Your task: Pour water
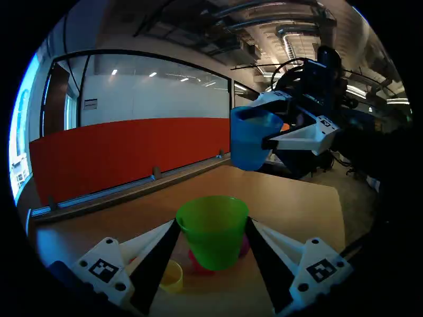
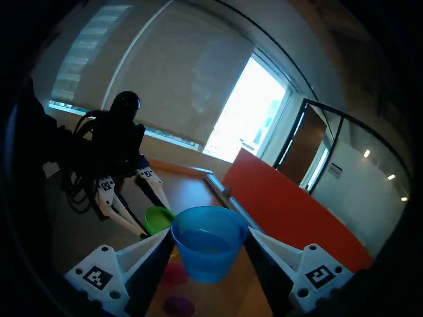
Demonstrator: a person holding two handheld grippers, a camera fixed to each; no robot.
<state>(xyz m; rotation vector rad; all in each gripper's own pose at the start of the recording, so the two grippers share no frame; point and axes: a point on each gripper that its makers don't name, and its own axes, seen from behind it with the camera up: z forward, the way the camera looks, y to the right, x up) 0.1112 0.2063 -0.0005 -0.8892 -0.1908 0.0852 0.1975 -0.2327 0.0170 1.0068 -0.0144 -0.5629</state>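
My left gripper (image 1: 213, 232) is shut on a green cup (image 1: 213, 230), held upright just above the wooden table (image 1: 296, 203). Farther off and higher, the right gripper (image 1: 275, 132) holds a blue cup (image 1: 249, 136), tilted slightly. In the right gripper view, my right gripper (image 2: 209, 244) is shut on the blue cup (image 2: 208, 248), which has water in it. Beyond it on the left, the left gripper (image 2: 141, 212) holds the green cup (image 2: 157, 218).
A yellow cup (image 1: 172, 276) and a pink cup (image 1: 196, 262) stand on the table under the green cup. Pink and purple cups (image 2: 174, 274) lie below the blue one. An orange partition (image 1: 127, 153) runs along the table's far edge.
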